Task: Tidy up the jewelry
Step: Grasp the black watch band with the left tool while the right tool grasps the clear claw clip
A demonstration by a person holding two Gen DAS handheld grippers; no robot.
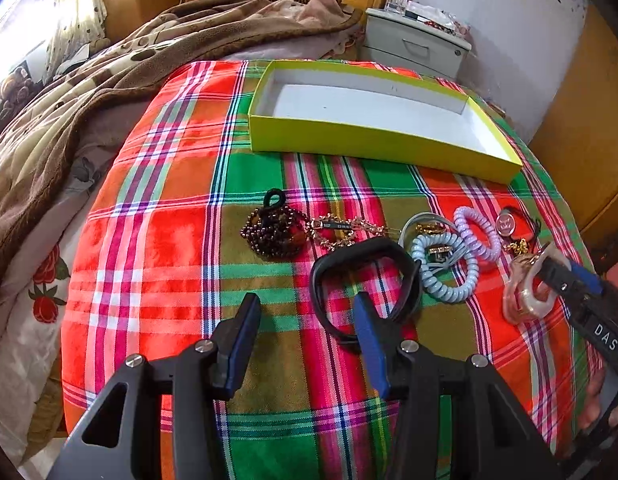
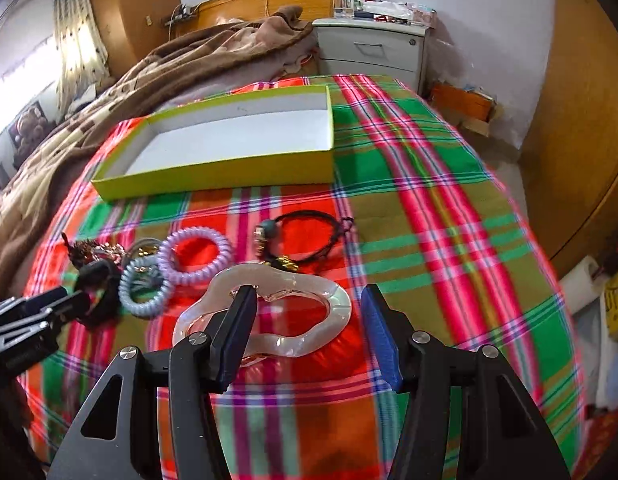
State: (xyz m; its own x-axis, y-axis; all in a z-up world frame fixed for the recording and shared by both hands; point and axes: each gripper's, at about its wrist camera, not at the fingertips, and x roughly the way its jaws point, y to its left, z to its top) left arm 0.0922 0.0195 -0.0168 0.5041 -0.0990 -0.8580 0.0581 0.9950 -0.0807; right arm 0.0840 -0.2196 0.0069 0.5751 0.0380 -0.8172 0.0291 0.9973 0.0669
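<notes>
The left gripper (image 1: 305,312) stands with its jaws spread and nothing pinched; its right finger (image 1: 371,344) reaches inside the loop of the black band (image 1: 363,248) that lies on the plaid cloth (image 1: 157,240), though whether it touches the band cannot be told. The right gripper (image 2: 309,300) is likewise spread wide. Its left finger (image 2: 237,320) pokes through the opening of the clear wavy bangle (image 2: 333,308), and the other finger stands outside the ring, apart from it, so the bangle is straddled rather than pinched.

The yellow-green box (image 1: 373,140) serves as landmark. It sits open and white inside, on the far part of the cloth. The jewelry lies in a row on the near side of it: a dark beaded bracelet (image 1: 269,232) below the box's left end, a gold chain (image 1: 341,230) next to it, then the black band. Below the box's right half lie the pale blue coil tie (image 1: 449,276) and the lilac coil tie (image 1: 477,232), touching each other, and a black cord bracelet (image 2: 309,236) with charms. The clear bangle lies nearest the right gripper, farthest from the box. Beyond the box are a brown blanket (image 1: 109,80) and a grey nightstand (image 1: 417,44).
</notes>
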